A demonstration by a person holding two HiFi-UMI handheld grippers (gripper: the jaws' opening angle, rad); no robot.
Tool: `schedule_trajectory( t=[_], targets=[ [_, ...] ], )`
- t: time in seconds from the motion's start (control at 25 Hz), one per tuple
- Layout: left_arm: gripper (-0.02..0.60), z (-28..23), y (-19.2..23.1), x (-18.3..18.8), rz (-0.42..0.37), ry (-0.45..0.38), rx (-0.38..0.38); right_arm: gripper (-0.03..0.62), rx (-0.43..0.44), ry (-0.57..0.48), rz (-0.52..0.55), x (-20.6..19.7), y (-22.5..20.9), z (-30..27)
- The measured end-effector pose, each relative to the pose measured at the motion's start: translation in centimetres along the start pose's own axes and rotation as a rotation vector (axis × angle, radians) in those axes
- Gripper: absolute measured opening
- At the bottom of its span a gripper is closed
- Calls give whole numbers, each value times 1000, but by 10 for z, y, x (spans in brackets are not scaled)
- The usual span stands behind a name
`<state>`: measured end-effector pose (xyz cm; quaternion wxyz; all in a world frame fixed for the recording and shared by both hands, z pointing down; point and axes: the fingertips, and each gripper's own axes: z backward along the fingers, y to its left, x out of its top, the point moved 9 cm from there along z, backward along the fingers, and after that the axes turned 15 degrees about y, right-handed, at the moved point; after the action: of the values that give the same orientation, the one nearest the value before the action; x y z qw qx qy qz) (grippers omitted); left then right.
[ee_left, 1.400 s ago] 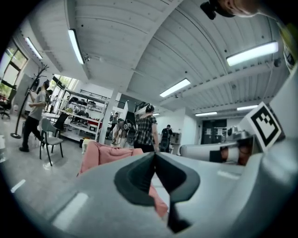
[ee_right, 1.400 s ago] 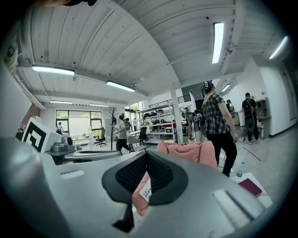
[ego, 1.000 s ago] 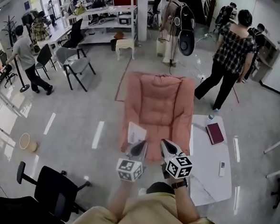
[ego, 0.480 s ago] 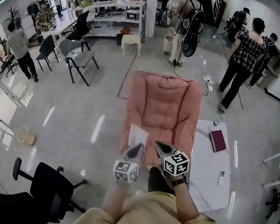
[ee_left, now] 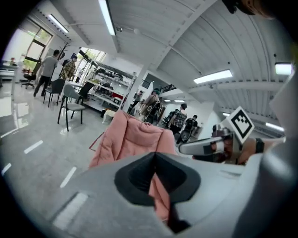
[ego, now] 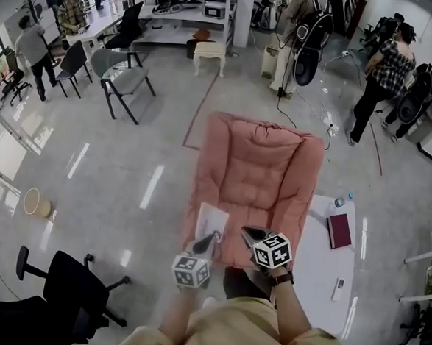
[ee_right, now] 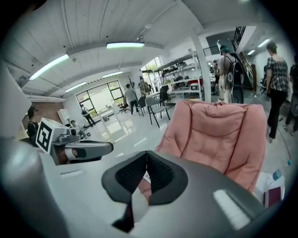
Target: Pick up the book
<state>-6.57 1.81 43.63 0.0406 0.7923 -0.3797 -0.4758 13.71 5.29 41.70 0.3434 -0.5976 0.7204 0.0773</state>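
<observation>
Left gripper [ego: 210, 240]: jaws clenched together with nothing between them, low centre of the head view, over the front edge of the pink armchair [ego: 257, 171]. Right gripper [ego: 247, 231]: jaws likewise pressed together and empty, just beside the left one. The dark red book [ego: 338, 230] lies flat on the white table [ego: 319, 278], right of the armchair and well apart from both grippers, between a bottle [ego: 338, 202] and a remote [ego: 338, 289]. A white booklet [ego: 211, 221] rests at the seat's left edge, near the left gripper.
</observation>
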Motion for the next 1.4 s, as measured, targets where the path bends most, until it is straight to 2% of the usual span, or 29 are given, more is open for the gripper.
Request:
schedule_trajectory(
  t=[0.16, 0.64, 0.92, 1.2, 1.4],
  targets=[
    [2, -26, 19, -3, 64, 39, 17, 5, 49, 94, -16, 2, -25, -29],
    [2, -84, 54, -24, 195, 124, 48, 5, 99, 186, -26, 18, -82, -101],
    [2, -101, 75, -39, 288, 134, 94, 5, 176, 255, 93, 31, -95, -146],
    [2, -112, 90, -68, 403, 173, 151, 25, 234, 394, 217, 25, -112, -188],
    [68, -127, 100, -94, 501, 218, 167, 44, 278, 500, 321, 19, -128, -222]
  ],
)
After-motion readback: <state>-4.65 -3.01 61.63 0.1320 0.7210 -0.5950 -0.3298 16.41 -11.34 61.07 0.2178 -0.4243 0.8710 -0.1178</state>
